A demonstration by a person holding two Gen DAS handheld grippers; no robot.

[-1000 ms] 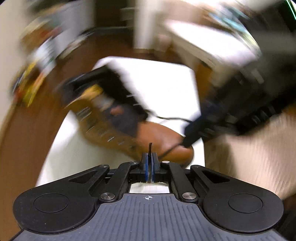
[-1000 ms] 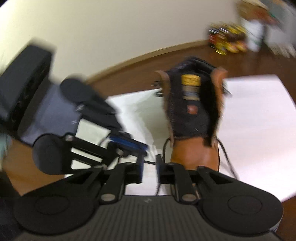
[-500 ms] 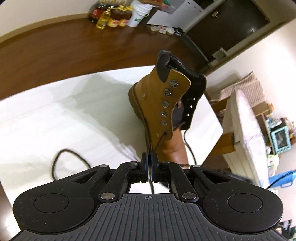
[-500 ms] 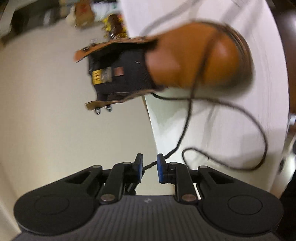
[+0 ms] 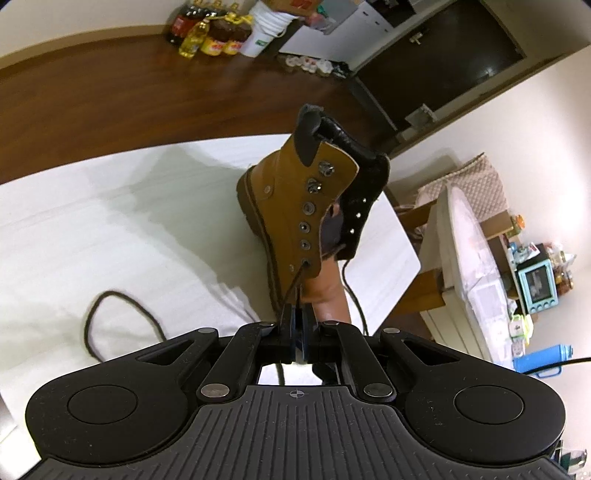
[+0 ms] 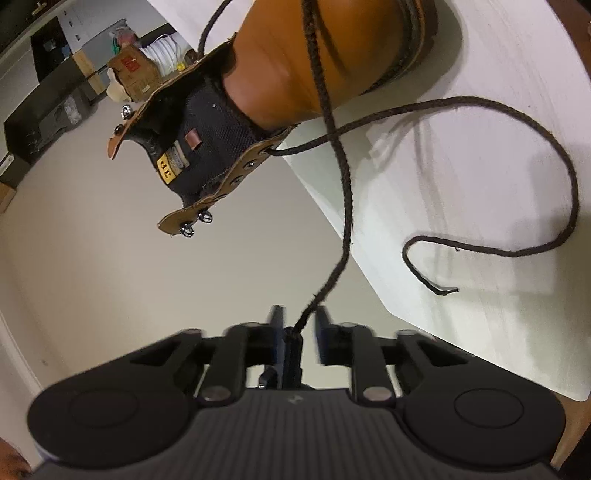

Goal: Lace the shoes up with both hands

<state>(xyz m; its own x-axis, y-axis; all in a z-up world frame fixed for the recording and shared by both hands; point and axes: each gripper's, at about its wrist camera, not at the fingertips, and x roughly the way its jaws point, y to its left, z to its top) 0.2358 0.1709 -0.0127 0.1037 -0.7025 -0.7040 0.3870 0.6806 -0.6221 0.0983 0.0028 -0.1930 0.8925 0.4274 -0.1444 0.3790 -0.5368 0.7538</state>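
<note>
White table (image 5: 110, 206) under boot (image 5: 295, 214), lace (image 6: 517, 147)

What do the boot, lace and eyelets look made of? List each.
Boot: tan leather, probably nubuck, matte; smooth sheen at the toe.
Lace: dark brown braided cord; weave and stray fibres show.
Eyelets: metal, apparently; they glint grey.

A home: floor-stored bottles (image 5: 210, 35), toaster oven (image 5: 537, 282).

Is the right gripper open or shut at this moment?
Open. In the right wrist view the right gripper shows a clear gap between its fingers, and the lace runs down into that gap without being pinched.
</note>
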